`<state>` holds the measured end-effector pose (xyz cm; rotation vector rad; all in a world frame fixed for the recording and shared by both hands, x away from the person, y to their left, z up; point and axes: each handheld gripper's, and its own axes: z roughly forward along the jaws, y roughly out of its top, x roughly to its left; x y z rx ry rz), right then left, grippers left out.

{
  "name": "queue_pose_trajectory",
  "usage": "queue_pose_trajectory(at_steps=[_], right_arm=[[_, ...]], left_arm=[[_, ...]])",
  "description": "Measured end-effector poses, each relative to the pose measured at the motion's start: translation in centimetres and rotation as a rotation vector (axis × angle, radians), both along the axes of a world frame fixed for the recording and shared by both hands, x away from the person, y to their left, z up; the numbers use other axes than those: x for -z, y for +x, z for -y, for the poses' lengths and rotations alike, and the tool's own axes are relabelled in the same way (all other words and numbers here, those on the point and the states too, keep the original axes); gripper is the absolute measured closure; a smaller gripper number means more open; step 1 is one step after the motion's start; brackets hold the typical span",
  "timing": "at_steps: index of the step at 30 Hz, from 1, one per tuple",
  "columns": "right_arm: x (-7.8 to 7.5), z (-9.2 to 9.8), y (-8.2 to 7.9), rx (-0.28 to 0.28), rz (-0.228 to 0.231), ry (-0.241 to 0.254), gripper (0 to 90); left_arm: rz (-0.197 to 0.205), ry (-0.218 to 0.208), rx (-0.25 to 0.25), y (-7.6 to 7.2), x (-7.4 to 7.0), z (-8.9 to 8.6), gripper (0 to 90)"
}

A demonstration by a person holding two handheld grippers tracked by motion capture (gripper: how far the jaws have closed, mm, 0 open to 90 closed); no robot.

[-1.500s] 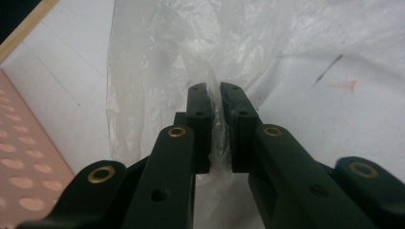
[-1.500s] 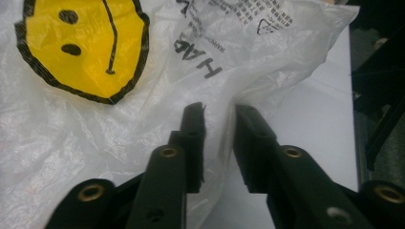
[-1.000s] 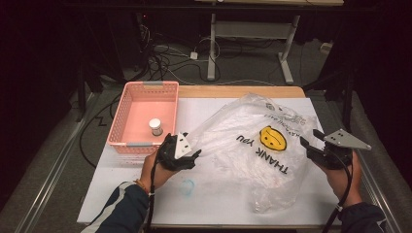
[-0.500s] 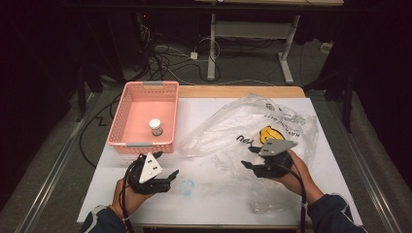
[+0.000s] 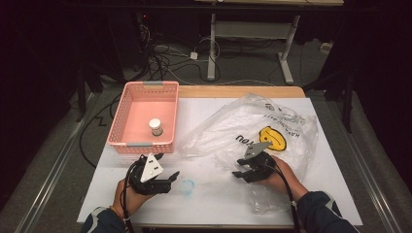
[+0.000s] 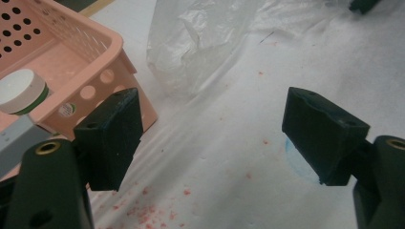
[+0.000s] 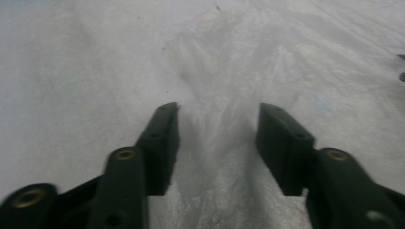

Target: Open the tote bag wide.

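Both hands have shifted since the earlier frames: the right gripper (image 5: 241,173) came in from the right edge of the table to the near-left margin of the clear plastic bag (image 5: 252,130), and the left gripper (image 5: 172,177) drew back from the basket's near wall toward the near edge. Right jaws have just been closing; in the right gripper view a raised fold of film stands between the pads (image 7: 162,143), which have not yet met it. Left jaws stand wide apart with nothing between them, hovering over a small clear lid (image 5: 186,186) lying flat on the white table cover (image 5: 209,204). Step in hand, as judged: taking hold of the bag's near margin, likely to open or lift it. Next move calls for the right pads to close fully on the fold, low enough to catch film and not skid over it. Bag lies crumpled, right of centre, smiley print up, its left flap reaching toward the pink basket (image 5: 116,136). Basket sits far-left, holding one small white-capped jar (image 5: 156,127), upright. Nothing blocks the right gripper; thin slack film may slip. The left gripper's cable trails near the lid.
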<state>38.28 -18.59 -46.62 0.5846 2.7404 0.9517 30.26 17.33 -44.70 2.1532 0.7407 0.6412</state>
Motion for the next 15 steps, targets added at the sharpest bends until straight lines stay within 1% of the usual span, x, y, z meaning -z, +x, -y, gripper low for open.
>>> queue_pose_trajectory(at_steps=[1, 3, 4, 6, 7, 8, 9, 11, 12, 13, 14, 15], right_arm=[[-0.1, 0.1, 0.1, 0.013, 0.005, 0.000, 67.9], [-0.1, 0.3, 0.2, 0.024, -0.001, 0.007, 77.6], [-0.1, 0.4, 0.2, 0.040, -0.007, 0.004, 79.7], [-0.1, 0.5, 0.3, 0.043, -0.007, 0.012, 81.4], [-0.2, 0.5, 0.2, 0.045, -0.003, 0.009, 83.3], [-0.2, 0.5, 0.2, 0.045, -0.003, 0.009, 83.3], [-0.4, 0.5, -0.1, 0.052, 0.008, 0.006, 89.1], [-0.8, 0.5, -0.2, 0.049, 0.040, 0.010, 89.3], [-1.0, 0.5, -0.4, 0.062, 0.045, 0.020, 90.0], [-1.2, 0.6, -0.4, 0.058, 0.060, 0.030, 90.0], [-1.5, 0.6, -0.6, 0.069, 0.075, 0.029, 90.0], [-1.9, 0.6, -0.8, 0.076, 0.090, 0.040, 90.0]], left_arm=[[-0.001, 0.000, 0.003, 0.0, 0.0, 0.0, 20.7], [-0.002, 0.001, 0.004, 0.0, 0.0, 0.0, 20.7], [-0.002, 0.001, 0.004, 0.0, 0.0, 0.0, 20.7], [-0.004, -0.002, 0.009, 0.0, 0.0, 0.0, 20.8], [-0.004, -0.001, 0.008, 0.0, 0.0, 0.0, 20.9], [-0.005, -0.001, 0.008, 0.1, 0.0, 0.0, 20.9], [0.004, 0.002, 0.011, 0.1, 0.0, 0.0, 20.8], [0.003, 0.006, 0.010, 0.2, 0.0, 0.0, 20.8], [0.001, 0.006, 0.010, 0.2, 0.0, 0.0, 20.8], [0.001, 0.006, 0.010, 0.2, 0.0, 0.0, 20.8], [0.002, 0.005, 0.010, 0.2, 0.0, 0.0, 20.8], [0.003, 0.003, 0.010, 0.1, 0.0, 0.0, 20.8]])
